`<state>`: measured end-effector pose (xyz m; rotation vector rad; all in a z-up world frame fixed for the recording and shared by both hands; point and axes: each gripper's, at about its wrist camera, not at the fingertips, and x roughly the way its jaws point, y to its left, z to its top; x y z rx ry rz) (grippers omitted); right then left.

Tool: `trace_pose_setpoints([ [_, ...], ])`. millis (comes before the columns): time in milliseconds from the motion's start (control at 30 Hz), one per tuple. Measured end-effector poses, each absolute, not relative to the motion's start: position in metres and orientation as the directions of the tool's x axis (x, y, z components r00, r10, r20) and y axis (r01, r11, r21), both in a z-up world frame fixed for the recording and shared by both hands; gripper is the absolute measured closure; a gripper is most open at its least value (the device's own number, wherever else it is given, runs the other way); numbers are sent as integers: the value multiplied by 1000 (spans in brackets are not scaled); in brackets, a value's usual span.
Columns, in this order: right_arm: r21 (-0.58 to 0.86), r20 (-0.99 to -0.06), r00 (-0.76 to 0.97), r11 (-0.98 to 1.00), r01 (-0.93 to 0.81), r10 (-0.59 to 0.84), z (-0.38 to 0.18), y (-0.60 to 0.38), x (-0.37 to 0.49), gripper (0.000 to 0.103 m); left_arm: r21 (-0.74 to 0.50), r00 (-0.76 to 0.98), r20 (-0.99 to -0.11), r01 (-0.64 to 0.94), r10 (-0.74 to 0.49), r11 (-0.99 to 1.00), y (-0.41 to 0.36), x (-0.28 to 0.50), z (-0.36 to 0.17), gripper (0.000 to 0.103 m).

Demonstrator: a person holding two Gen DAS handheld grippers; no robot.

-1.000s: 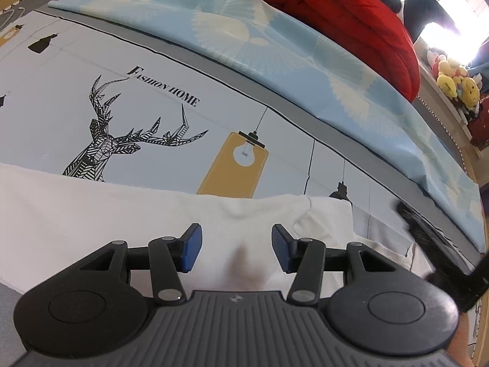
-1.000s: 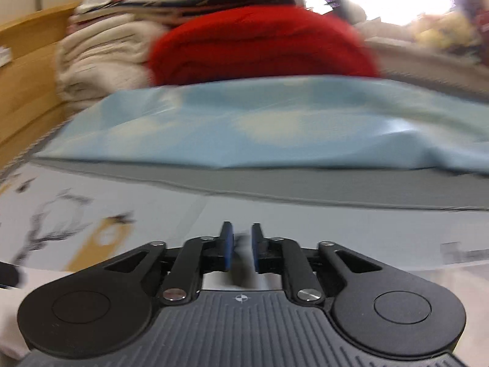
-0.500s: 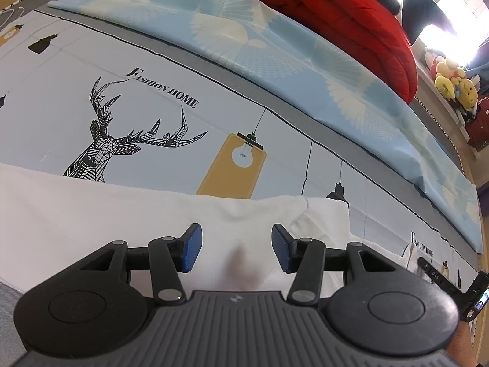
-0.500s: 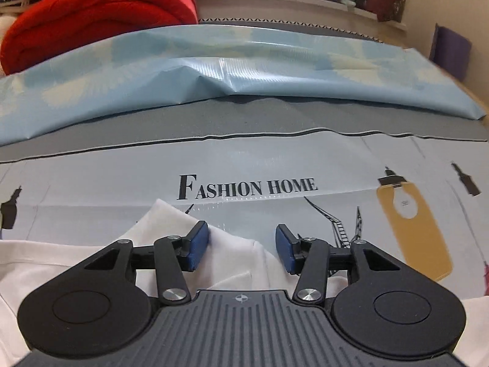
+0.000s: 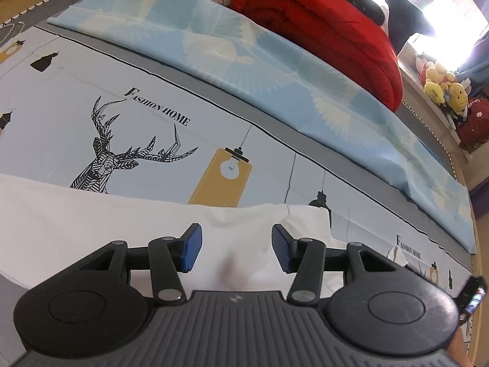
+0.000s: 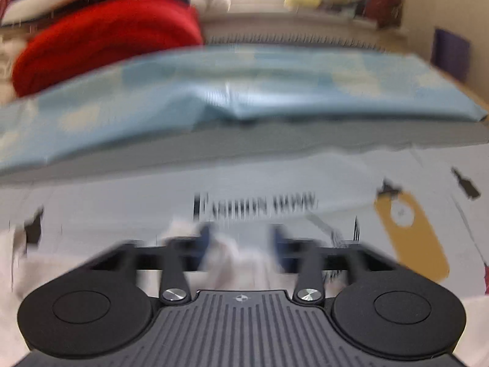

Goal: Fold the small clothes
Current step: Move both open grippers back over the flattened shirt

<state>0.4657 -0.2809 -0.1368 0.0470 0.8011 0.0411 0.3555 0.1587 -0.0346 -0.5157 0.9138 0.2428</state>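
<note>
Both grippers stand with jaws wide over the white garment [image 5: 128, 226] spread on the printed bedsheet [image 5: 91, 91]: the right gripper [image 6: 241, 241] has just been opening around a bunched corner, ready to pinch, while the left gripper [image 5: 237, 250] hovers empty.

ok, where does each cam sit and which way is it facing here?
Left wrist: on the left tool, angled down along its open fingers at the white garment on the printed sheet; the other tool's tip shows at the right edge.
Right wrist: on the right tool, blurred, angled down at a white garment corner between its just-opening fingers.
Shared: garment, sheet, blue cloth, red blanket.
</note>
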Motion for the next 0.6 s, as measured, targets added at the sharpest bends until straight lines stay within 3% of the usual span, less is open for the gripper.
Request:
trace_pose_setpoints([
  [67, 31, -778, 627, 999, -32, 44, -150, -279, 473, 47, -325, 596, -802, -400, -26, 857, 155, 352, -34, 47],
  [100, 12, -767, 641, 999, -43, 37, -150, -276, 470, 52, -324, 596, -802, -392, -31, 861, 153, 351, -33, 47],
  [167, 17, -753, 656, 998, -55, 49, -149, -271, 465, 78, -324, 596, -802, -390, -32, 862, 153, 348, -32, 47],
  [233, -1, -738, 673, 998, -64, 43, -148, -265, 463, 82, -327, 599, -800, -392, -31, 860, 154, 347, -29, 47],
  [333, -23, -696, 717, 1000, -3, -14, -145, -267, 464, 82, -329, 604, -797, -392, -30, 859, 155, 347, -23, 47],
  [400, -37, -689, 718, 994, 102, -99, -145, -270, 464, 76, -331, 611, -791, -379, -35, 864, 154, 348, -16, 47],
  [433, -45, -696, 707, 989, 138, -130, -146, -271, 463, 68, -332, 615, -787, -371, -38, 867, 154, 348, -12, 47],
  [600, -61, -649, 750, 991, 116, -128, -128, -267, 430, 61, -334, 631, -776, -370, -29, 867, 162, 343, 4, 47],
])
